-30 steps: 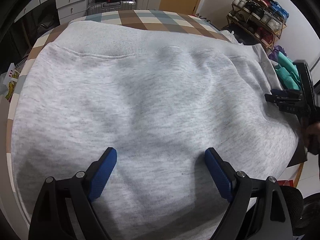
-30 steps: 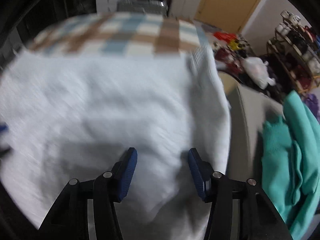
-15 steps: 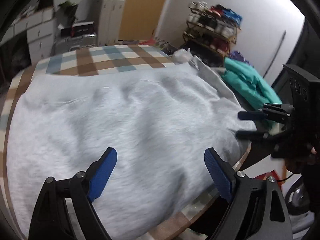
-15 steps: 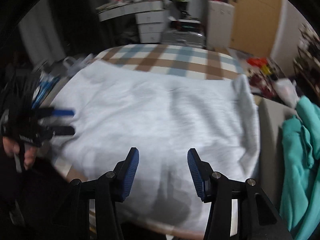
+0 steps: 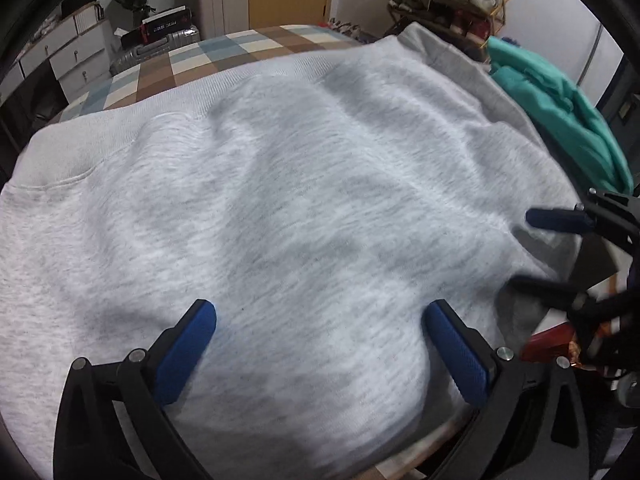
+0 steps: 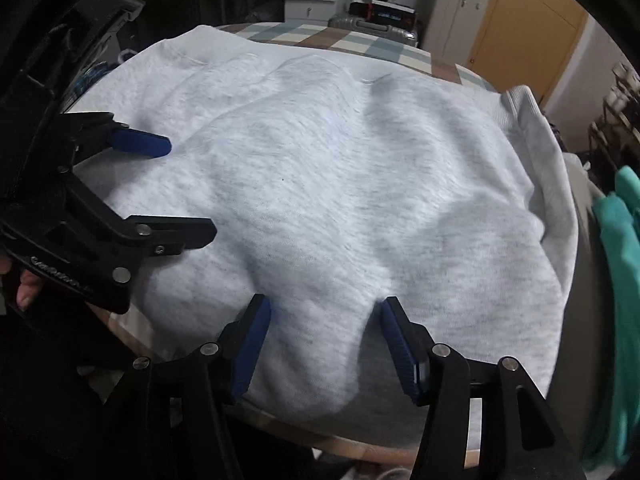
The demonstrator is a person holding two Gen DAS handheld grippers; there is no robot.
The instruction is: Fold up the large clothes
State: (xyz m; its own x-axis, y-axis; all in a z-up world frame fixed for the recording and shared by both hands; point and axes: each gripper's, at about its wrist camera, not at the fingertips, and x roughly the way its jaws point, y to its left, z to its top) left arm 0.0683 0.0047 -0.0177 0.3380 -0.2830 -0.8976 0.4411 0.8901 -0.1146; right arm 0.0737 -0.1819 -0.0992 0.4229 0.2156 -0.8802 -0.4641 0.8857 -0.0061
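Checked table [image 5: 256,46] carries grey sweatshirt [image 5: 304,200], spread flat, no fold seen; my left hand-held gripper [image 5: 320,354] just opened wide, empty; right hand-held gripper [image 6: 322,350] half open, empty; folding all left

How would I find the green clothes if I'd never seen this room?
Find the table with the checked cloth and the big grey sweatshirt spread over it. Just past the sweatshirt's right edge lies a crumpled teal garment, the only bright green thing there.

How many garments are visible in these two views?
2: a light grey fleece sweatshirt spread over the checked table, and a crumpled teal garment beside its right edge. More could lie hidden underneath.
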